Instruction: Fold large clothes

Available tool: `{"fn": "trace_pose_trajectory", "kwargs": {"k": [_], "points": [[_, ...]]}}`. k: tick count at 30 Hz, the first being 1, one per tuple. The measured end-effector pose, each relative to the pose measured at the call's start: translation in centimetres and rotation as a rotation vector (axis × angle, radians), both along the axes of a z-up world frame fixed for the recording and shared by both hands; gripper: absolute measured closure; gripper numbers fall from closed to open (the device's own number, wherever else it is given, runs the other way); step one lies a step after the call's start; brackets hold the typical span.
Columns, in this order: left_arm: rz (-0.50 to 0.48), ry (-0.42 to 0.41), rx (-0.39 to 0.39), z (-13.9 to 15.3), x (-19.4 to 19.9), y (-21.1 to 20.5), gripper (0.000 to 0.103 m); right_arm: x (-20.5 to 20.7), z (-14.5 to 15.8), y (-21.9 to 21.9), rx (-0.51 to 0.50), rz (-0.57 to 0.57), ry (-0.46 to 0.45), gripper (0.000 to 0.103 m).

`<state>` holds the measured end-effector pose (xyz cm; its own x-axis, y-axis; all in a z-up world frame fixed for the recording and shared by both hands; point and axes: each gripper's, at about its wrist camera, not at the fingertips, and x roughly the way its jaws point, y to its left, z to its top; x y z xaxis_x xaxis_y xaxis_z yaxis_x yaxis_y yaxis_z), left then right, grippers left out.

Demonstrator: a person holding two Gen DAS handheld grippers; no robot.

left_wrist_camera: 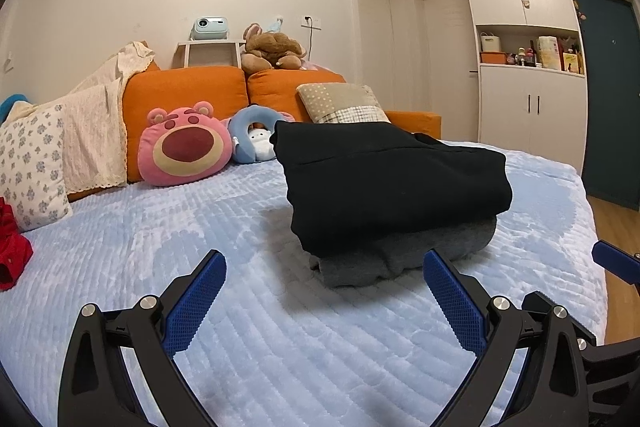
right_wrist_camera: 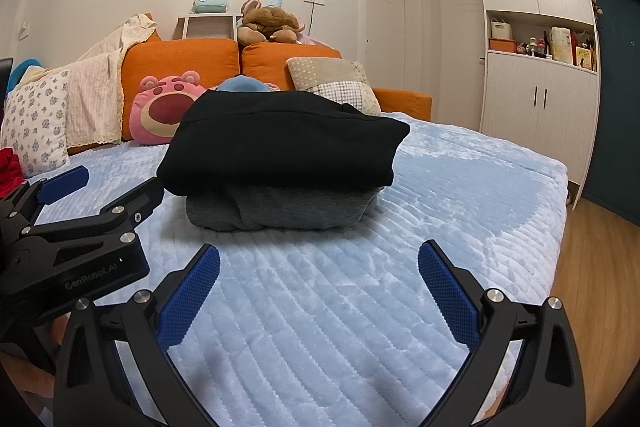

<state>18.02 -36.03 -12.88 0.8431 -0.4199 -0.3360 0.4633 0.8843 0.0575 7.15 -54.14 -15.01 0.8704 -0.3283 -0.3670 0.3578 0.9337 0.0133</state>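
On the blue bed, a folded black garment lies stacked on a folded grey garment, so the folding looks largely finished. A red garment at the bed's edge may remain. The left gripper and right gripper hover before the stack, jaws wide and empty. No containers are in play.

The left gripper and right gripper are both hovering side by side, jaws spread wide, holding nothing, with the left one sitting slightly farther forward.
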Motion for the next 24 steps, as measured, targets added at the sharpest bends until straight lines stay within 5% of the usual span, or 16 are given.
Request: {"fn": "trace_pose_trajectory", "kwargs": {"k": [6,14,24], "points": [[-0.018,0.017,-0.034,0.0,0.1,0.2,0.003,0.5,-0.3,0.6,-0.019,0.011,0.017,0.005],[-0.027,-0.068,0.004,-0.1,-1.4,-0.9,0.003,0.8,-0.5,1.4,-0.032,0.026,0.024,0.005],[0.009,-0.037,0.003,-0.2,-0.8,-0.8,0.003,0.6,-0.5,0.5,-0.001,0.009,0.021,0.005]]}}
